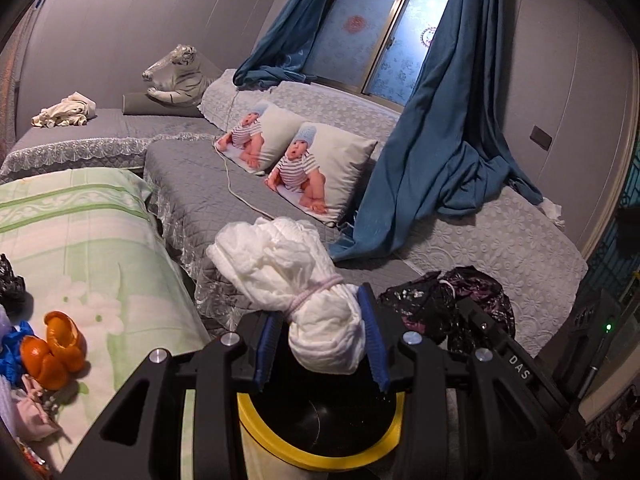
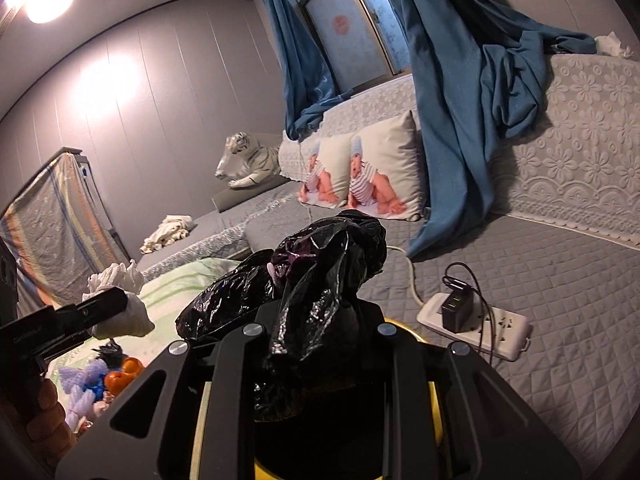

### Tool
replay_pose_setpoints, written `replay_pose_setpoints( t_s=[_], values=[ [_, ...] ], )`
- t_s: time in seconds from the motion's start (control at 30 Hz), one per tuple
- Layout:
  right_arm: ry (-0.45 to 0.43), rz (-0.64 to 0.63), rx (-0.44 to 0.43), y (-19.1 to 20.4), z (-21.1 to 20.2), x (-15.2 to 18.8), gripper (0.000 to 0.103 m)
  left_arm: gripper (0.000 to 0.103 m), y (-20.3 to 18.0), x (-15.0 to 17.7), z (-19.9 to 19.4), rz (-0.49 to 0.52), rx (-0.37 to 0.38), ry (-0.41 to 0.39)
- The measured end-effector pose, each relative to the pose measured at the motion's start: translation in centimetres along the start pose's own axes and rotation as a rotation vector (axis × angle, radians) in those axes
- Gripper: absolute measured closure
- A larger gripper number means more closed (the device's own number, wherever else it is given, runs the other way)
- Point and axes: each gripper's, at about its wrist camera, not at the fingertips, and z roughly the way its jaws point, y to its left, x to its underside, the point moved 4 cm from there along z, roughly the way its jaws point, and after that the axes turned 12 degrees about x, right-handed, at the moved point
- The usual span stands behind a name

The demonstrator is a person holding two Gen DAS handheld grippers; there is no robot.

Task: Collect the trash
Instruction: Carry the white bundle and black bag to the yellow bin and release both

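Observation:
My left gripper (image 1: 322, 340) is shut on a white crumpled bundle (image 1: 288, 268) tied with a pale band, its blue pads pressing the knotted end. The bundle hangs over a black bin with a yellow rim (image 1: 256, 428). In the right wrist view my right gripper (image 2: 316, 320) is shut on a crumpled black plastic bag (image 2: 328, 264), which hides its fingertips. The same yellow rim (image 2: 435, 400) shows below it. The black bag (image 1: 448, 300) also appears at the right of the left wrist view. The white bundle (image 2: 128, 312) shows at the left of the right wrist view.
Orange peels (image 1: 56, 344), blue scraps (image 1: 12, 354) and a small black bag (image 1: 10, 284) lie on the green bedsheet (image 1: 80, 232). A white power strip (image 2: 476, 328) with a charger lies on the grey quilted sofa (image 2: 540, 280). Baby-print cushions (image 1: 304, 168), blue curtains (image 1: 440, 120) and a toy tiger (image 1: 176, 76) are behind.

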Motion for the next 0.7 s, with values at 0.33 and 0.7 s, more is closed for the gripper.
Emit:
replay_pose_setpoints(
  t_s=[0.33,0.7],
  values=[
    [0.057,-0.014,0.087,-1.1,3.2,2.1,0.083,0.067,0.8,2.7,4.4,-0.006,-0.002,0.105],
    [0.166,-0.034,0.118,-1.4,7.1,4.3,0.082,0.067,2.3,4.9,8.5,-0.029,0.005,0.202]
  ],
)
